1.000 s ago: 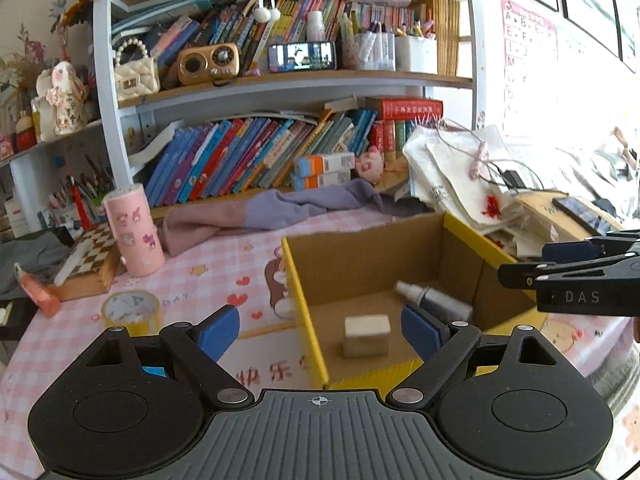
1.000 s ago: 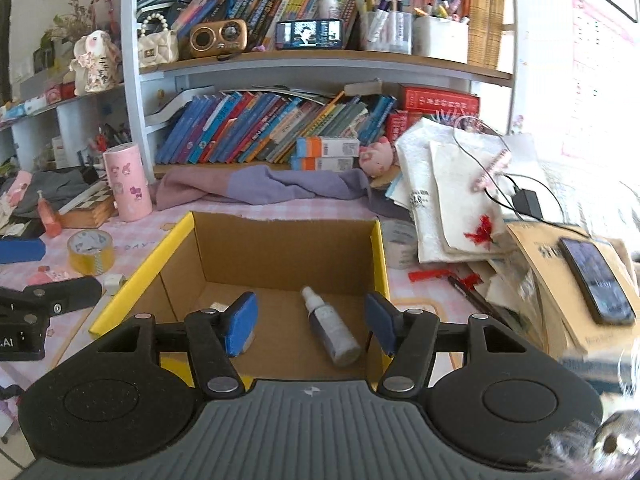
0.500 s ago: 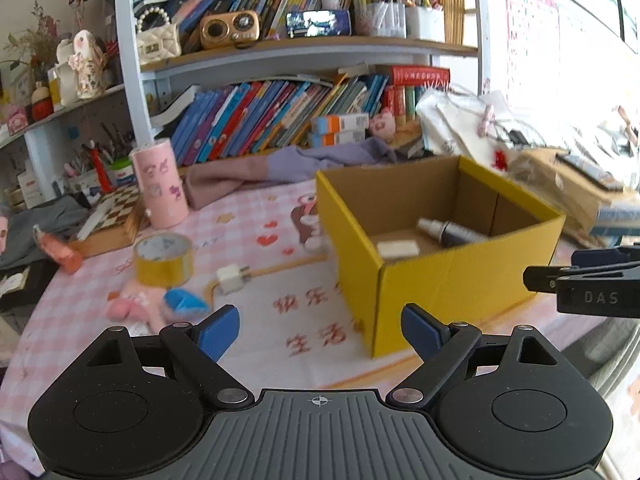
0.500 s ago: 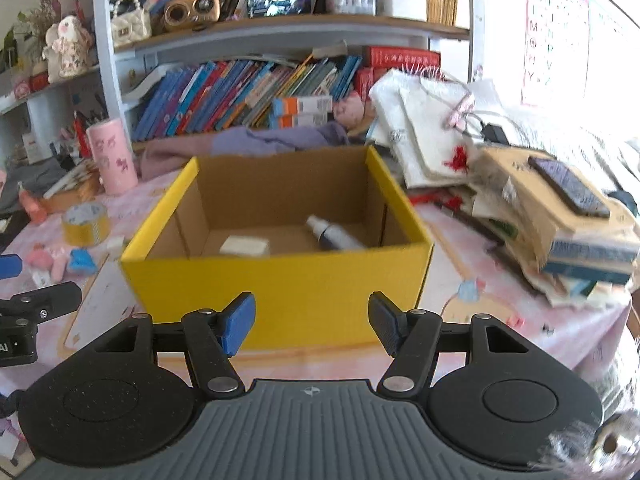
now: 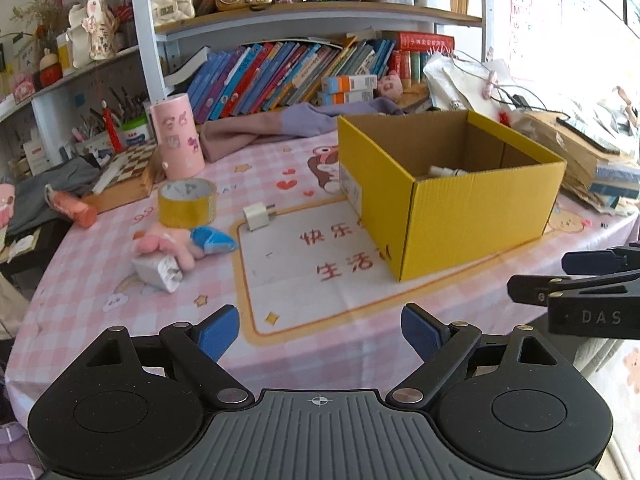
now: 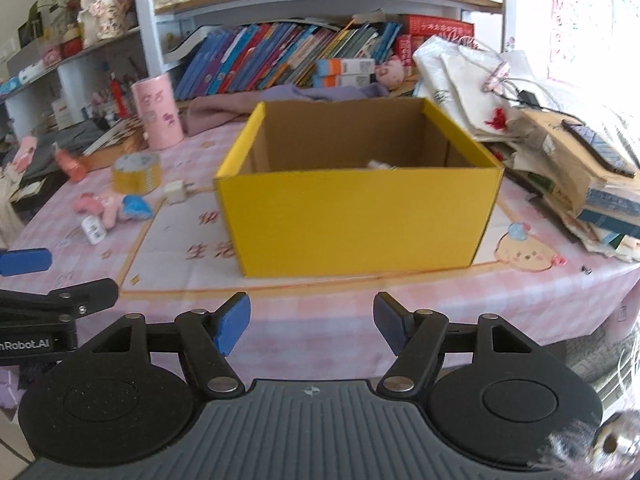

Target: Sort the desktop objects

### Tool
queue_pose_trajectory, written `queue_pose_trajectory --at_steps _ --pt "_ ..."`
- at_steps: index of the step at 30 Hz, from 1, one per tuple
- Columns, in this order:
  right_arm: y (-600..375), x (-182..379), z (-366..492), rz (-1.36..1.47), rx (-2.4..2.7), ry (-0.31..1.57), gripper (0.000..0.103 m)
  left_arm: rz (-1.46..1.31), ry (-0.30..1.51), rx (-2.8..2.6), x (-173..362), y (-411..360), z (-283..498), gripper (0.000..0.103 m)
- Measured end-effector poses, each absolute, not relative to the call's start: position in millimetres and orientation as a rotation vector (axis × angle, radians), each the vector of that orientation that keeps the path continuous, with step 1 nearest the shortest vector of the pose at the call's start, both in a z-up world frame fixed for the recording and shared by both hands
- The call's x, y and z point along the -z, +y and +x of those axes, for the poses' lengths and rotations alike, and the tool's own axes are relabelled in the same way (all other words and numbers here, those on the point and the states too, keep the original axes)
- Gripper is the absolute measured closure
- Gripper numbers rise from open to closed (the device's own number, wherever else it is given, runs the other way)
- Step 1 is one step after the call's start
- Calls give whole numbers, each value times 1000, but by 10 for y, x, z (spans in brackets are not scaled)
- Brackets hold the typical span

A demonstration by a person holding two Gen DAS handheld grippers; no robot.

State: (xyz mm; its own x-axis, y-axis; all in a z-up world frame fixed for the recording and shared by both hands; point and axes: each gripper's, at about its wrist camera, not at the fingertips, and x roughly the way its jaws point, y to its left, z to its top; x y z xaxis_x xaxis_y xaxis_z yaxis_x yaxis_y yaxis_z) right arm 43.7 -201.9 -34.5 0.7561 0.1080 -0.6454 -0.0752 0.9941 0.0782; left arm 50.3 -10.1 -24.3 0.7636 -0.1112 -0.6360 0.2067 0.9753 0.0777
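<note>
Left gripper (image 5: 320,330) and right gripper (image 6: 311,322) both gape wide, holding nothing, above the near edge of the pink checked tablecloth (image 5: 280,184). The yellow cardboard box (image 6: 360,216) sits beyond, a white bottle tip (image 5: 442,171) barely showing inside. Tape roll (image 5: 187,202), white charger plug (image 5: 256,217) and pink plush toy (image 5: 168,246) lie left; bookshelves (image 5: 300,20) stand behind.

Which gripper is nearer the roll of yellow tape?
Left. The left gripper sits off the tape roll's near right; the right gripper is farther right, before the yellow box.
</note>
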Motion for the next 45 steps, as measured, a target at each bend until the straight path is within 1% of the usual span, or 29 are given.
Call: queue_pose_trajectory --at_steps 8,21,45 --pt "-1722 414 298 45 -146 740 34 143 700 149 283 159 340 12" --pt "-1363 479 230 51 -188 777 33 81 700 31 300 640 156 12" --pt "-675 452 341 -102 -370 771 32 -33 727 -91 344 1155 42 12"
